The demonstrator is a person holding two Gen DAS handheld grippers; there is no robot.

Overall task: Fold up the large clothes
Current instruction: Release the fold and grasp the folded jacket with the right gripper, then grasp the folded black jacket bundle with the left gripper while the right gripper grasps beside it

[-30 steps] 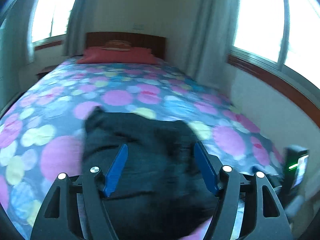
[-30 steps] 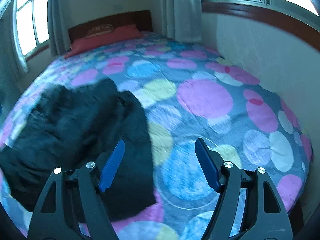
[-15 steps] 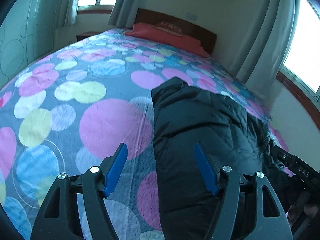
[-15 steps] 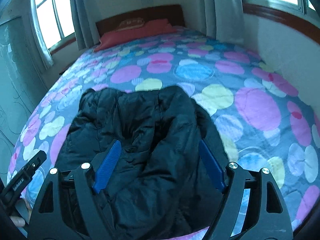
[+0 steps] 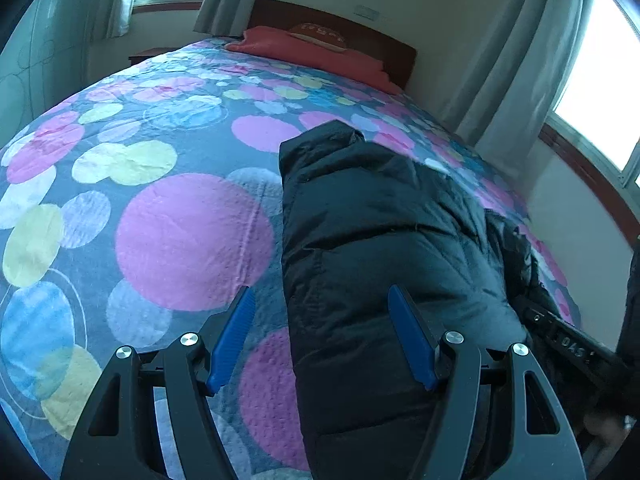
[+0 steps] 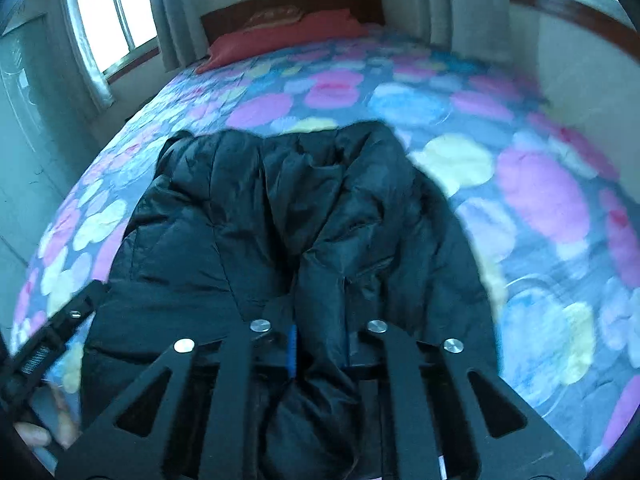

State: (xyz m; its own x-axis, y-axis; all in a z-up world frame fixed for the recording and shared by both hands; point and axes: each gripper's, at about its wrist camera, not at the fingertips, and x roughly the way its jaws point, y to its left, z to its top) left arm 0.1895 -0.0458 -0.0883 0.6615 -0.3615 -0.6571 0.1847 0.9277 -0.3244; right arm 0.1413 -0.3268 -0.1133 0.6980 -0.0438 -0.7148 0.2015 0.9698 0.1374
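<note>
A black puffer jacket (image 5: 384, 240) lies lengthwise on the bed, its near end toward me. My left gripper (image 5: 320, 312) is open over the jacket's left edge, one blue finger above the bedspread, the other above the jacket. In the right wrist view the jacket (image 6: 280, 216) fills the middle. My right gripper (image 6: 316, 336) is shut on a raised fold of the jacket at its near end. The fingertips are mostly buried in fabric.
The bed (image 5: 180, 232) has a spotted pink, blue and yellow cover. A red pillow (image 5: 312, 52) and wooden headboard (image 5: 340, 28) stand at the far end. A wall and windows run along the right side (image 6: 580, 60). The other gripper's body shows at the right edge (image 5: 568, 340).
My right gripper has closed on a fold of the jacket. My left gripper has stayed open and shifted slightly toward the jacket's left edge.
</note>
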